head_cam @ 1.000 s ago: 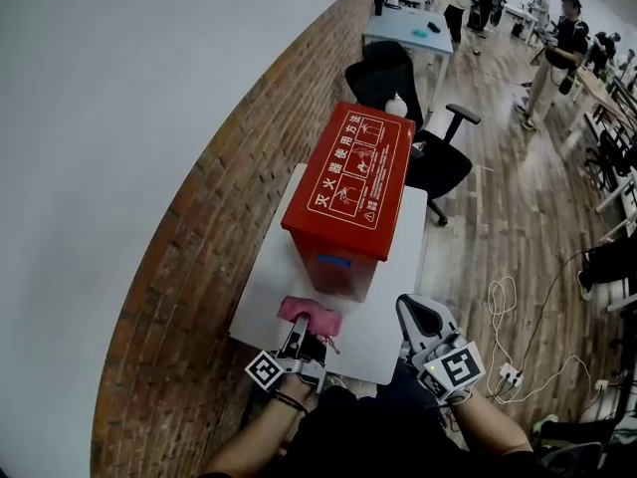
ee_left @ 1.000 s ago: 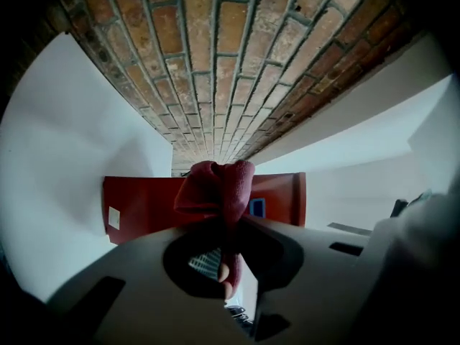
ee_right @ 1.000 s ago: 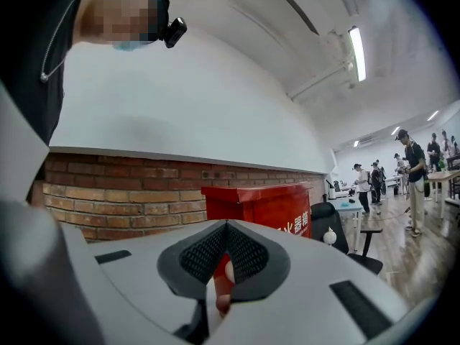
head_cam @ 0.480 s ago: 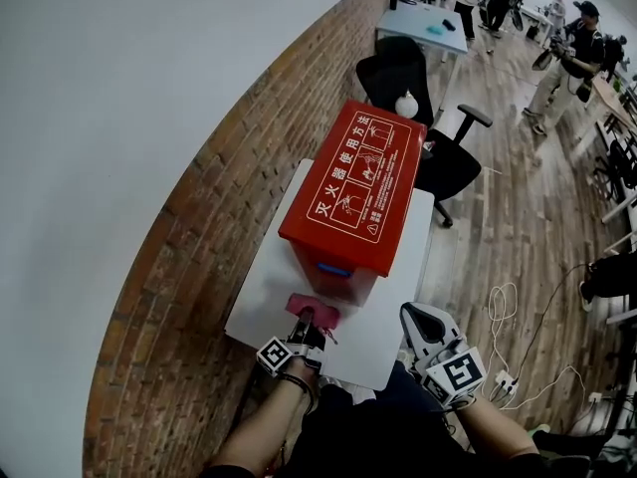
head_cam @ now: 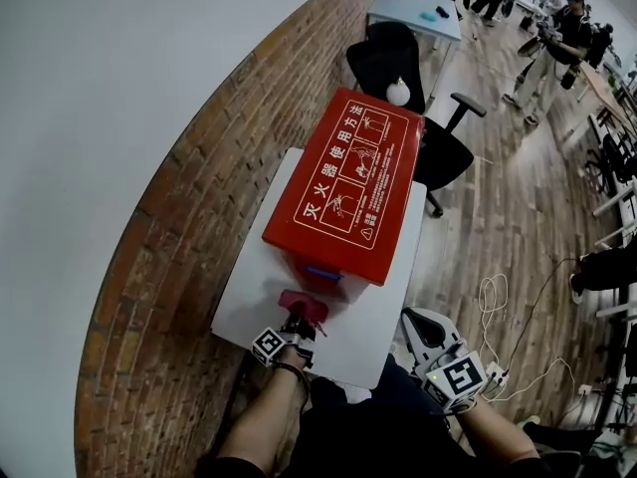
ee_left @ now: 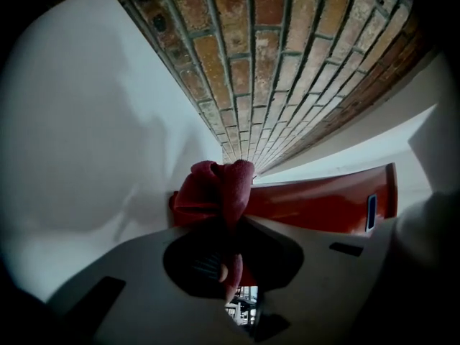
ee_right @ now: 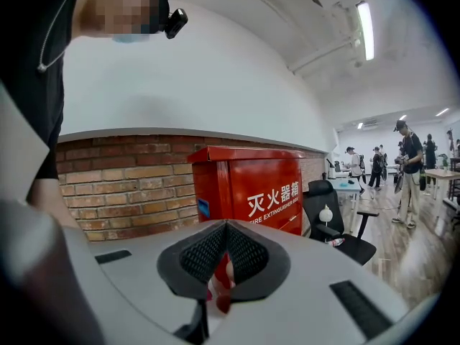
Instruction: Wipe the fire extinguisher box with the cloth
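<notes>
The red fire extinguisher box (head_cam: pixel 343 187) stands on a small white table (head_cam: pixel 249 297) by the brick wall, and its lid bears white print. My left gripper (head_cam: pixel 297 320) is at the table's front edge, shut on a bunched dark red cloth (head_cam: pixel 302 305) just in front of the box's near face. In the left gripper view the cloth (ee_left: pixel 214 191) sticks up out of the left gripper (ee_left: pixel 233 223), with the box (ee_left: pixel 323 205) behind it. My right gripper (head_cam: pixel 419 321) hangs off the table's front right, shut and holding nothing. In its own view the right gripper (ee_right: pixel 226 226) faces the box (ee_right: pixel 251 192).
A brick wall (head_cam: pixel 199 197) runs along the table's left side. A black office chair (head_cam: pixel 423 127) stands behind the table. Cables (head_cam: pixel 495 302) lie on the wooden floor at the right. Several people (head_cam: pixel 557 38) and desks (head_cam: pixel 413 10) are at the far back.
The head view has shifted and the box looks nearer. My left gripper holds the cloth, now more bunched, slightly closer to the box. The right gripper has drawn back a little.
</notes>
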The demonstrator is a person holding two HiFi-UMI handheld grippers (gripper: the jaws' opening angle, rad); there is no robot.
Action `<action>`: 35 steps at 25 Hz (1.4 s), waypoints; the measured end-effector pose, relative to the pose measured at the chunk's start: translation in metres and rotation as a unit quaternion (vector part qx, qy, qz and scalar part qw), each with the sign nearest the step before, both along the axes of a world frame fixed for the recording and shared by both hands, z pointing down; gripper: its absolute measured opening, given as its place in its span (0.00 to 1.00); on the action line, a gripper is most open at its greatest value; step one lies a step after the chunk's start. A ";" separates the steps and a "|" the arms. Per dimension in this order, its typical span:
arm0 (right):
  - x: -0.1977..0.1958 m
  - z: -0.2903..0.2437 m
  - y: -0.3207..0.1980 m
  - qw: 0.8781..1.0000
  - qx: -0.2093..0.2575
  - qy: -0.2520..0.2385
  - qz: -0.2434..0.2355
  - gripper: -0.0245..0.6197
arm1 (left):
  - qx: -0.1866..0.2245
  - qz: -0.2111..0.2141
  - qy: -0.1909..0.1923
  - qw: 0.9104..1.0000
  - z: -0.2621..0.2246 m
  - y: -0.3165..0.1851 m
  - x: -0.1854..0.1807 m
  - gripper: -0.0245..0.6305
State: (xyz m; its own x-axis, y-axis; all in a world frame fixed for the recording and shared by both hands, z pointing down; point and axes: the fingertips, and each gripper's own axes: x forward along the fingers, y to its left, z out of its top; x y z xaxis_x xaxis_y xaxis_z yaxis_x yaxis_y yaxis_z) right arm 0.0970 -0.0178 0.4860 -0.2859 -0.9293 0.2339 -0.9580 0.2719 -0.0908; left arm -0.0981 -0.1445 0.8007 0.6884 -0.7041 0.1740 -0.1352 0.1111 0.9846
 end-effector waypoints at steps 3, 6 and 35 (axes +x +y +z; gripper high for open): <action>0.003 0.003 -0.002 1.000 -0.004 0.016 -0.004 0.07 | -0.013 0.005 -0.008 1.000 0.018 -0.004 0.003 0.12; 0.004 0.007 -0.005 0.999 -0.008 0.033 -0.009 0.07 | -0.028 0.007 -0.017 0.999 0.033 -0.009 0.003 0.12; 0.020 0.020 0.001 0.997 -0.039 0.069 -0.020 0.07 | -0.097 -0.033 -0.036 0.994 0.075 -0.029 0.025 0.12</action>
